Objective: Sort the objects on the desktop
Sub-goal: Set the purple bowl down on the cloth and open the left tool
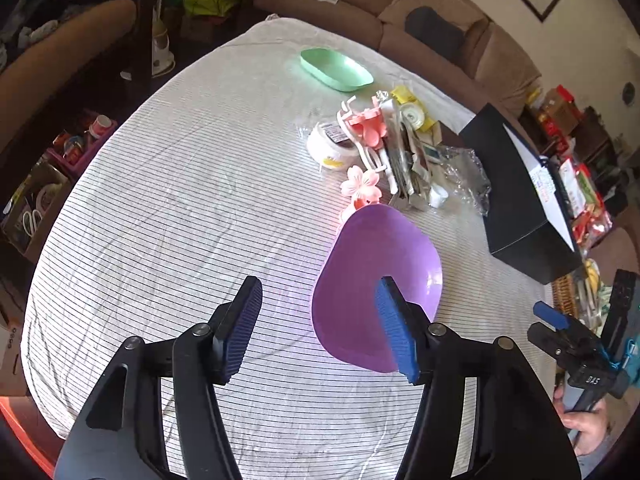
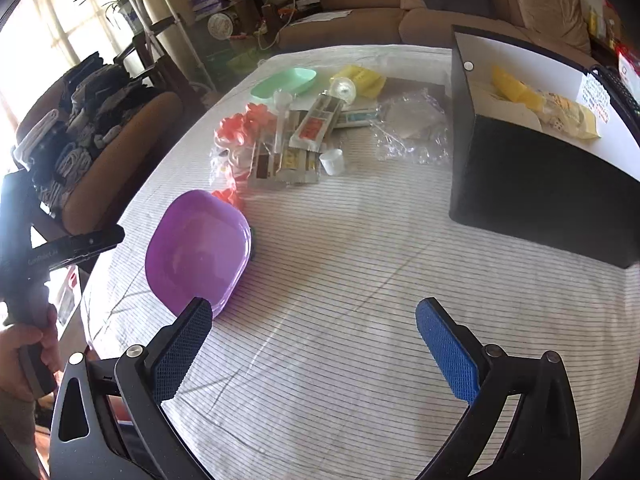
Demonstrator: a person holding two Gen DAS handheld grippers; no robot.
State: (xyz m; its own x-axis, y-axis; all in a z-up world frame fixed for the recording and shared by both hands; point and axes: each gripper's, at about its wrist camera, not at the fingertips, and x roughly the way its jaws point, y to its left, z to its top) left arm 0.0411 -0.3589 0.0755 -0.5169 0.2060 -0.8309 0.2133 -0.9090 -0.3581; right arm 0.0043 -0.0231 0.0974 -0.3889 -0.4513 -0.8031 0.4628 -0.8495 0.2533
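Left wrist view shows your left hand-held gripper (image 1: 318, 322) hanging over the striped worktop (image 1: 160, 200) with its jaws apart and nothing between them; the purple dish (image 1: 372, 264) lies just past its right finger, which overlaps the dish's near rim in the picture, though you cannot tell whether it touches. Beyond the dish sits the pile of small things: a pink flower clip (image 1: 362, 186) just beside the dish's far edge, a white tape roll (image 1: 330, 146), packets and crumpled clear plastic. The green dish (image 1: 336, 69) stands farther off, apart from the pile, and the black box (image 1: 524, 196) stands to the right. From the right wrist view, your right hand-held gripper (image 2: 314, 344) is spread wide and empty over bare cloth, with the purple dish (image 2: 198, 246) just beyond its left finger and the black box (image 2: 540, 184) well ahead on the right.
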